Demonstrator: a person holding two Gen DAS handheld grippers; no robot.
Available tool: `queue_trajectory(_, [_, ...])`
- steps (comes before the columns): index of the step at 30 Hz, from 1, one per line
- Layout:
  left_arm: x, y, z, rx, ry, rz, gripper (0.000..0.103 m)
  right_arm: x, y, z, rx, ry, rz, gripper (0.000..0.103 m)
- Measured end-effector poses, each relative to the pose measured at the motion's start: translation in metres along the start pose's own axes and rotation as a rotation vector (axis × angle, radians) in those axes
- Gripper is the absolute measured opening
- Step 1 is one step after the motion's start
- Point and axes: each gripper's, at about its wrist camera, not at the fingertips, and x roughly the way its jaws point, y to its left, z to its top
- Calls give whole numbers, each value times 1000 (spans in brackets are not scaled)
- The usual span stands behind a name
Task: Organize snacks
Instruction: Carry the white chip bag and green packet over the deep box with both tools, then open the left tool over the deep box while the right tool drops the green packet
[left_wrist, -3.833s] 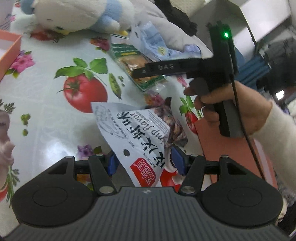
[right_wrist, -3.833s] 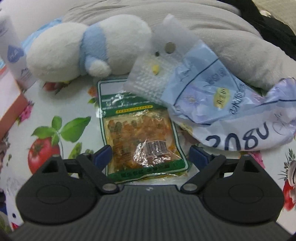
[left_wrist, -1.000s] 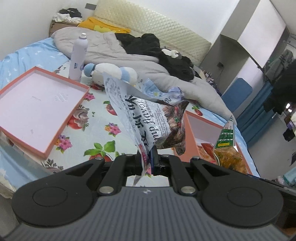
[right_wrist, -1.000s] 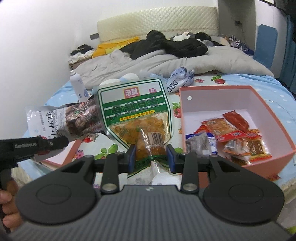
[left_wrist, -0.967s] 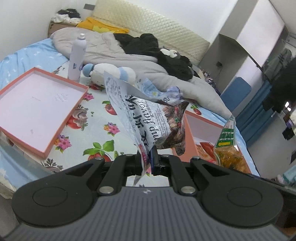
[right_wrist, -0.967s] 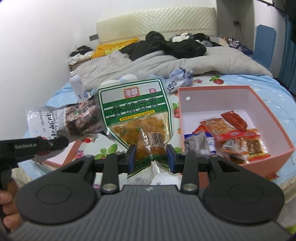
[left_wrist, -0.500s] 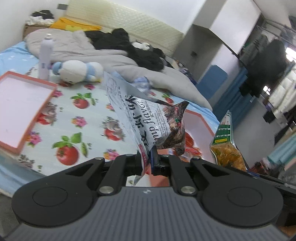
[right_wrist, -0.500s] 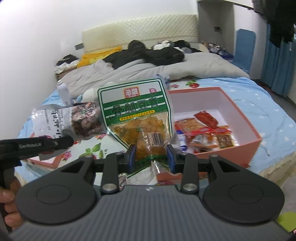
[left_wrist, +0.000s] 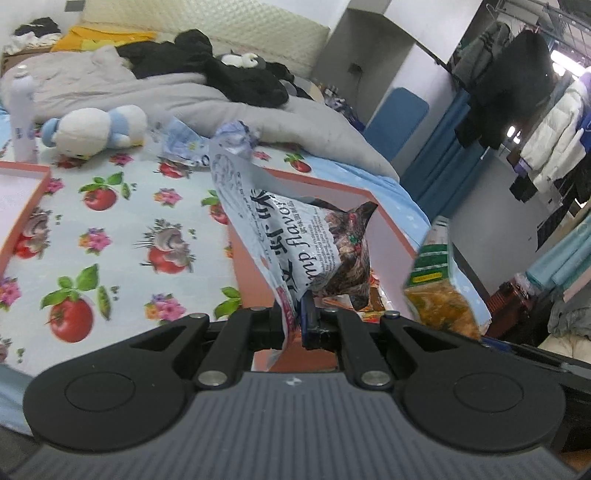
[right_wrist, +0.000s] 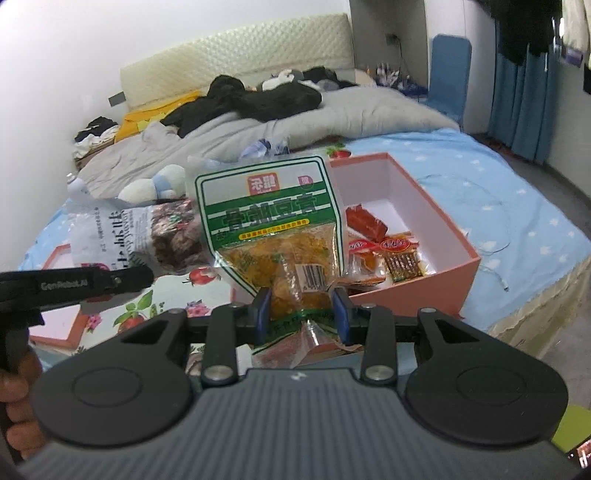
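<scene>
Left gripper (left_wrist: 295, 323) clamped on the bottom seam of the white shrimp-flavour bag (left_wrist: 295, 240), held up just short of the pink box (right_wrist: 443, 236). Right gripper (right_wrist: 301, 314) pinching the green-labelled pickle pouch (right_wrist: 273, 236) low down, also short of the box. Both probably light, crinkly, slippery; best held at the seams. Box floor partly hidden behind the packets. Farther off, the crumpled blue wrapper (left_wrist: 184, 146) too small to read.
</scene>
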Motion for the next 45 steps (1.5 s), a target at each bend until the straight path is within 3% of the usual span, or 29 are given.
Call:
queue_trajectory(19, [168,-25,71,71,162,3,8,118,-60,53,43,86,-24,43])
queue_trajectory(28, [223,-14,79,58,246,-3,9,164,-82,56,76,140,-44,45])
queue_trajectory(31, [231,-13,79,66,257,-16,9,172,-87,56,96,149,-53,54])
queue_trajectory(33, [234,-15,79,81,267,-24,19,176,-89,58,107,151,-62,57])
queue_trajectory(34, [234,-16,79,89,270,-21,24,176,-90,58,111,152,-59,65])
queue_trajectory(36, [234,-18,80,105,264,-19,62,177,-92,58,121,151,-64,78])
queue_trajectory(45, [187,-24,87,123,181,-26,65,141,-80,57,149,104,-56,81])
